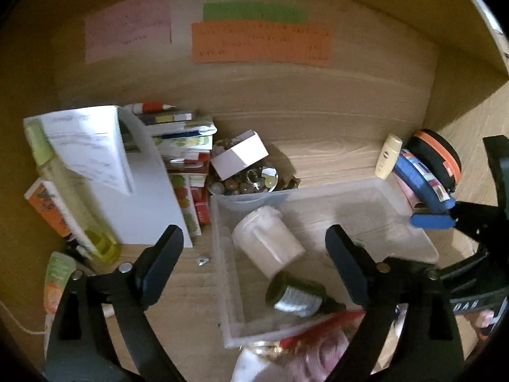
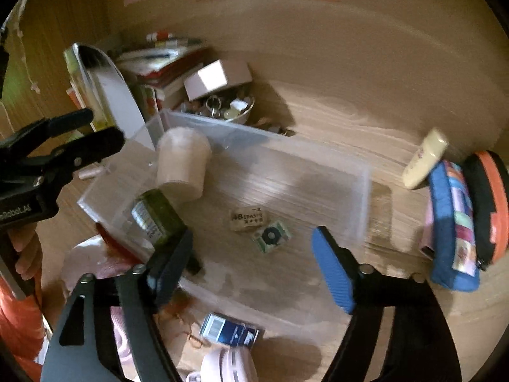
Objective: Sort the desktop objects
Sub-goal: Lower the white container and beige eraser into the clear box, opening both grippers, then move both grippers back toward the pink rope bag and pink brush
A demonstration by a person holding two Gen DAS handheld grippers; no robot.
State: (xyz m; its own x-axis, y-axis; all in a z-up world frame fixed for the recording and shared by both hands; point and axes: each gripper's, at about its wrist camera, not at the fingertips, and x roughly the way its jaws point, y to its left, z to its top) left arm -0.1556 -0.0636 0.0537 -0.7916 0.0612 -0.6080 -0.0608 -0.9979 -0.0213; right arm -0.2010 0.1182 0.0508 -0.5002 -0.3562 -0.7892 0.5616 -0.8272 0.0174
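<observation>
Both my tongs gape wide, empty: left gripper (image 1: 254, 254) and right gripper (image 2: 254, 251) hover over one clear plastic bin (image 2: 366, 175). Inside it I count four things: one white jar (image 2: 183, 162), one dark green bottle (image 2: 156, 216), one eraser (image 2: 247, 219), one small green packet (image 2: 272, 237).

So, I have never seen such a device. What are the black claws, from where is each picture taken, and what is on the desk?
They are hand-held grippers, one in each of a person's hands, each carrying a camera that looks along its fingers. In the left camera's picture the left gripper is open and empty; the right gripper too. Below them a clear plastic bin holds a white jar, a green bottle and an eraser. Around it lie books, a bowl of trinkets and a blue pouch.
</observation>
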